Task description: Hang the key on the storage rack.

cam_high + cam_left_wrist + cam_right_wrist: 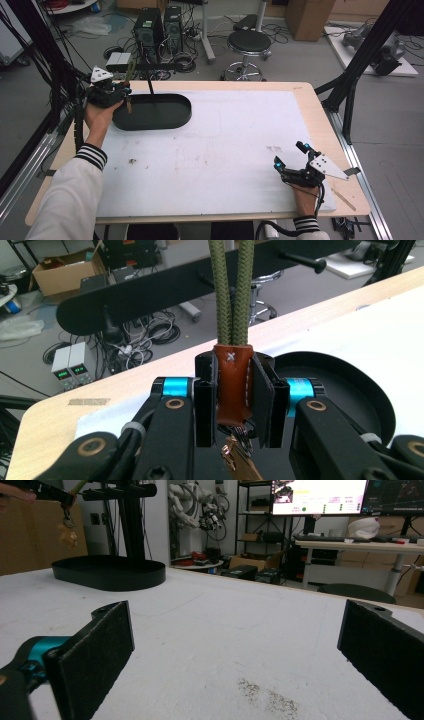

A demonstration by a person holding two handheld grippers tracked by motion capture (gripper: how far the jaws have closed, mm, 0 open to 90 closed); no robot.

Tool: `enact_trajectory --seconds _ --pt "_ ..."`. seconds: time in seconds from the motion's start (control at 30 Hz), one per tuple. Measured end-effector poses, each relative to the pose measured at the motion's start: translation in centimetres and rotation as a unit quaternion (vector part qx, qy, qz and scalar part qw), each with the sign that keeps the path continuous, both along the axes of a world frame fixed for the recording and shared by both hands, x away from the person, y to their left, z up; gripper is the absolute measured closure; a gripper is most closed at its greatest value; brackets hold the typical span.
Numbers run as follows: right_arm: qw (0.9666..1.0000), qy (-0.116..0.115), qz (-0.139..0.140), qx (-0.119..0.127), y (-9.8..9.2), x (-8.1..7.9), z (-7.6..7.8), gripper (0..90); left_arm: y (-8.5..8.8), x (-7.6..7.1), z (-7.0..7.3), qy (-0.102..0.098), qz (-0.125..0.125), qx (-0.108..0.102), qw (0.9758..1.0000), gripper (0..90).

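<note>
A keychain with a brown leather tab (pixel 231 385), a doubled olive-green cord loop (pixel 232 290) and brass keys (pixel 239 465) sits clamped between the jaws of my left gripper (pixel 234 400). In the high view that left gripper (pixel 122 92) hovers at the left end of a black oval stand base (pixel 165 117), the cord (pixel 130 70) pointing up and the keys (pixel 129 105) dangling below. A thin black post (pixel 150 85) rises from the base to a horizontal bar (pixel 155 65). My right gripper (pixel 289 156) rests open near the table's front right, nothing between its pads (pixel 100 650).
A white mat (pixel 225 145) covers most of the wooden table (pixel 305 92). In the right gripper view the stand base (pixel 110 572) lies far left, with dark specks (pixel 265 695) on the mat close by. A stool (pixel 248 42) and computer towers (pixel 150 27) stand beyond the far edge.
</note>
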State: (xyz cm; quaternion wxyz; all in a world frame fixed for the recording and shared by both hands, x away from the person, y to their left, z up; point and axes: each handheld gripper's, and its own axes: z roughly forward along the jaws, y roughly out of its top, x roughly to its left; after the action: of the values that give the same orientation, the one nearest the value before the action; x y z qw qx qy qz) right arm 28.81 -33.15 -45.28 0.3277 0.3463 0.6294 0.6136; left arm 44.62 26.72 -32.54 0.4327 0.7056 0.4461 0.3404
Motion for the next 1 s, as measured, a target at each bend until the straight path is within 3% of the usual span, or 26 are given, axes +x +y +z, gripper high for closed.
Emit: enact_trajectory --seconds 0.57,1.0 --pt "1.0 -0.005 0.0 -0.002 -0.1 0.1 0.0 0.5 -0.7 1.0 -1.0 0.005 0.022 0.001 0.9998 73.6" --pt "1.0 0.001 0.001 0.0 0.0 0.0 0.0 0.4 -1.0 1.7 -1.9 0.02 0.037 0.023 0.9989 73.6"
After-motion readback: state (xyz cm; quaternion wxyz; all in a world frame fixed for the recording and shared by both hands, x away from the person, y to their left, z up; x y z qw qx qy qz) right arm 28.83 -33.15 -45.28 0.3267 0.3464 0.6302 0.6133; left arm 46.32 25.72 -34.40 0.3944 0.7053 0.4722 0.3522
